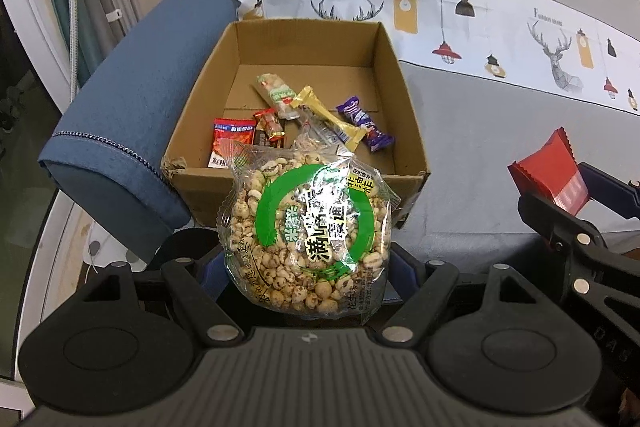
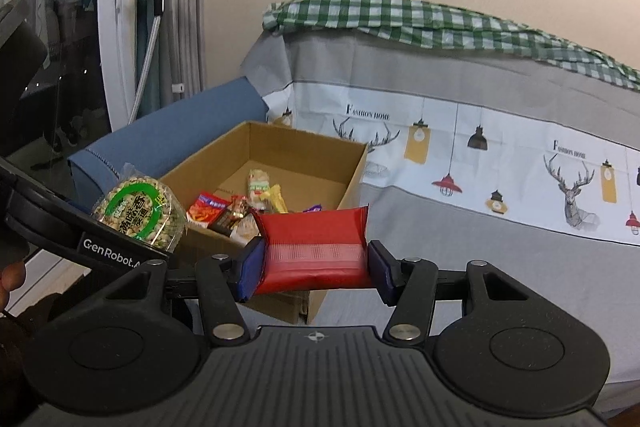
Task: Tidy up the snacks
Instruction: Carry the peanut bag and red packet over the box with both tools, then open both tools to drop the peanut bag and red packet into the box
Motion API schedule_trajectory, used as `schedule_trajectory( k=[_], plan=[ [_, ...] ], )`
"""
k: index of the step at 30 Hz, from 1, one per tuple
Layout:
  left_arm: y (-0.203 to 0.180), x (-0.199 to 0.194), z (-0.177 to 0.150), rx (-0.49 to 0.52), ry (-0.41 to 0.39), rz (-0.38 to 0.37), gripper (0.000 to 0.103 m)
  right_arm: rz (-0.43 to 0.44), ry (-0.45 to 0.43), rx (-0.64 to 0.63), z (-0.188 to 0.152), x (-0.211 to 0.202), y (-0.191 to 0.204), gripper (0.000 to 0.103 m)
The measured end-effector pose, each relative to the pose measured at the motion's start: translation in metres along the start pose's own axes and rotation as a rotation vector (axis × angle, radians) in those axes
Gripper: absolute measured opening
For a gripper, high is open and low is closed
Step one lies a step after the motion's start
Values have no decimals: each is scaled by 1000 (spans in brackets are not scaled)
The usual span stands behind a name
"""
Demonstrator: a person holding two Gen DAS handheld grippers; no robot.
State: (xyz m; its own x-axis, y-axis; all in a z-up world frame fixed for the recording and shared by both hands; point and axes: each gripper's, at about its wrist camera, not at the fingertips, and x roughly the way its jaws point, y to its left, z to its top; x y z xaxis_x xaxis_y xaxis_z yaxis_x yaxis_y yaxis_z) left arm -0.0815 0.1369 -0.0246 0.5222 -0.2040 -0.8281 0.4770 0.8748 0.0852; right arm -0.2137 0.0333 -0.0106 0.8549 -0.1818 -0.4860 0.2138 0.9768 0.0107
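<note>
Item 1: round puffed-grain snack pack (image 1: 308,227), clear wrapper with a green ring label, clamped between the left tongs (image 1: 306,267). It hangs just in front of the near wall of the cardboard box (image 1: 404,99), its top edge overlapping that rim in the left wrist view.

Item 2: red foil packet (image 2: 314,251), crimped ends, held flat between the blue pads (image 2: 251,269) of the right tongs (image 2: 316,267), closed on it. It sits near the box's near right corner, outside the box.

Item 3: cardboard box, flaps open, resting on a sofa seat covered by a grey sheet (image 1: 500,131). Contents cluster in the near half: a red sachet (image 1: 232,143), a small dark red candy (image 1: 270,125), a pale green-labelled bar (image 1: 276,93), a gold-wrapped bar (image 1: 328,119), a purple candy (image 1: 364,125). The far half of the box floor is bare cardboard.

Surroundings: blue sofa armrest (image 1: 136,107) touching the box's left wall; to the right of the box, the sheet runs on unoccupied; a printed band with deer and lamps (image 1: 460,23) lies across the backrest, a green checked cloth (image 2: 400,19) on top.
</note>
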Motion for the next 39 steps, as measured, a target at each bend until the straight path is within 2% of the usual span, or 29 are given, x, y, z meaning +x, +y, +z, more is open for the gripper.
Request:
schedule_trajectory(
  k=[12, 20, 28, 39],
  plan=[
    [25, 36, 37, -23, 30, 7, 83, 15, 39, -31, 27, 52, 5, 57],
    [57, 66, 84, -75, 40, 26, 84, 49, 71, -26, 51, 104, 10, 57],
    [67, 119, 130, -77, 92, 24, 84, 72, 101, -26, 68, 173, 9, 57],
    [72, 184, 154, -75, 154, 53, 85, 68, 173, -29, 68, 255, 4, 57]
  ],
)
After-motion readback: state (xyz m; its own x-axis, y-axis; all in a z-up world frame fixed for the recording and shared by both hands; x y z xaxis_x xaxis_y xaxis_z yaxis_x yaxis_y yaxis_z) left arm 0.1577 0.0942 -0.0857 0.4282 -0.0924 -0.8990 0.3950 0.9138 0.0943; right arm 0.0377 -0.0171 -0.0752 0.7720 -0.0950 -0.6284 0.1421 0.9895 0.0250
